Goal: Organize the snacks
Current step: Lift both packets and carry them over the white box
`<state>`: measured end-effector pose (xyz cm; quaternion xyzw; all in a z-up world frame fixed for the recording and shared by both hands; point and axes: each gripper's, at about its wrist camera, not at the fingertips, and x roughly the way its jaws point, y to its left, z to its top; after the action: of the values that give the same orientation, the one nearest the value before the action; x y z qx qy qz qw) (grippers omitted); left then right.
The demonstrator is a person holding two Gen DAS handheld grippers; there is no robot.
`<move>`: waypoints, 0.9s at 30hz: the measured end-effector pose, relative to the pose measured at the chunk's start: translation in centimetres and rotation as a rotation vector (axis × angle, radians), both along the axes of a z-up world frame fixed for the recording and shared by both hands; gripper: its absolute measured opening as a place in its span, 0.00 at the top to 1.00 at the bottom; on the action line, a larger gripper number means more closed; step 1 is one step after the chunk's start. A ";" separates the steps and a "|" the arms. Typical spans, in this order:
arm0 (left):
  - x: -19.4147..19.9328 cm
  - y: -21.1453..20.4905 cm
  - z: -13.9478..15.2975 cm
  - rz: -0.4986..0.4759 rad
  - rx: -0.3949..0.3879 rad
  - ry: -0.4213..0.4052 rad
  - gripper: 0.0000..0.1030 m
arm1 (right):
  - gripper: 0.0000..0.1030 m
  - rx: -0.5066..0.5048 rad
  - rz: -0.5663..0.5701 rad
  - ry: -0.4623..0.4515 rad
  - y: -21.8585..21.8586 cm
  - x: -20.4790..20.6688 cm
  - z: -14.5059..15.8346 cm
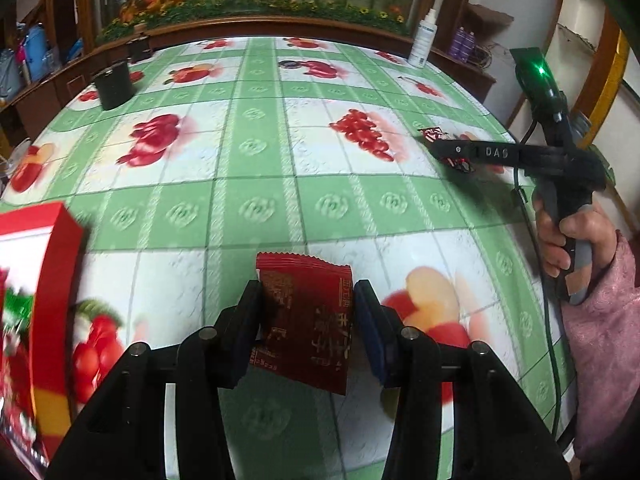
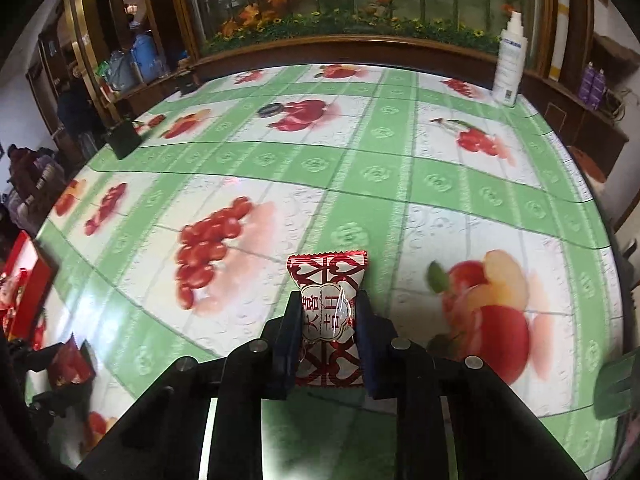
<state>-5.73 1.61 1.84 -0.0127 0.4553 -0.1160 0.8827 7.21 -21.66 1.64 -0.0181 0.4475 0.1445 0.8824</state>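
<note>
In the left wrist view my left gripper (image 1: 308,292) is shut on a dark red snack packet (image 1: 308,320), held above the fruit-print tablecloth (image 1: 256,184). A red snack box (image 1: 44,300) stands just to its left, partly cut off by the frame. In the right wrist view my right gripper (image 2: 329,300) is shut on a red-and-white wrapped candy (image 2: 326,320) close over the cloth. The left view shows that same right gripper (image 1: 448,152) at the far right, candy (image 1: 434,135) in its tips, held by a hand (image 1: 568,240) in a pink sleeve. The red snack box (image 2: 24,280) appears at the right view's left edge.
A black cylinder (image 1: 114,84) stands at the back left of the table. A white spray bottle (image 2: 510,60) stands at the back right by a wooden ledge with artificial flowers. The round table's edge (image 2: 600,216) curves close on the right.
</note>
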 end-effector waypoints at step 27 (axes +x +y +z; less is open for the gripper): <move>-7.3 6.7 4.6 0.102 -0.034 -0.156 0.57 | 0.77 0.413 0.185 0.058 12.2 -7.9 2.2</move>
<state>-12.99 8.35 6.44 -0.0418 0.3820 -0.0794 0.9198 -0.70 -9.50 3.88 0.1261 0.4300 0.3135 0.8372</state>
